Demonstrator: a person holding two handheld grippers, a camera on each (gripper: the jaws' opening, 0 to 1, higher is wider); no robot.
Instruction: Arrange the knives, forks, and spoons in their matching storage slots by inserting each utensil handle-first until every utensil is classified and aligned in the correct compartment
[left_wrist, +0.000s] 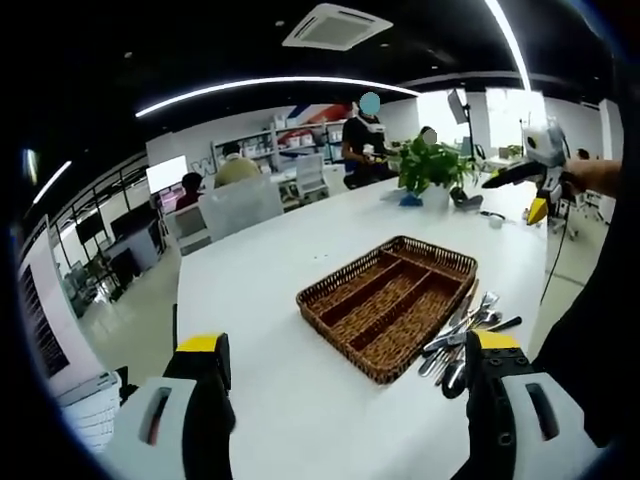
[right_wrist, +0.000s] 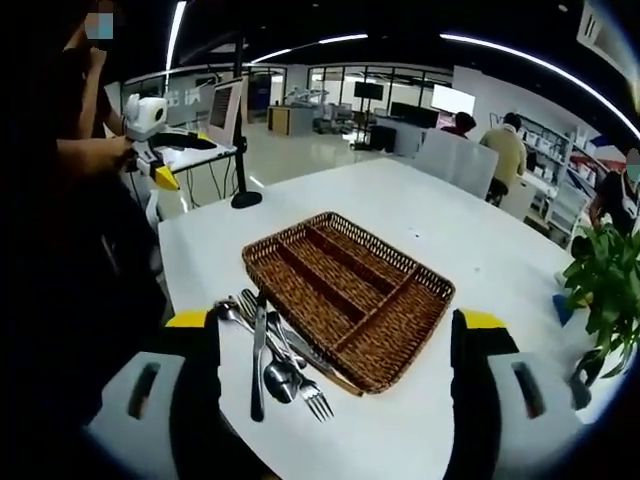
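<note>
**Nothing picked up yet, and that utensil pile looks like trouble**

Both grippers hang above the white table (right_wrist: 430, 215) with their fingers spread wide and nothing between them: the left gripper (left_wrist: 350, 385) and the right gripper (right_wrist: 335, 350). The wicker tray (right_wrist: 350, 290) sits mid-table, all its slots bare as far as I can see. The utensils (right_wrist: 275, 355) lie in a loose heap right against one edge of the tray.

What worries me: everything in that heap overlaps. Grab one piece and you could easily drag a neighbour along, or flick something off the table, since the pile looks fairly close to the table edge. The metal is thin, flat and shiny, so I'd guess it slips when pinched flat against the tabletop. The weave could also snag a handle going in.

Hard to make out: I can pick out a fork (right_wrist: 316, 398) and a dark-handled knife (right_wrist: 258, 370), but counting what's underneath is hopeless. In the left gripper view the finger (left_wrist: 495, 400) covers part of the heap. Can't tell which slot suits which type, either.
</note>
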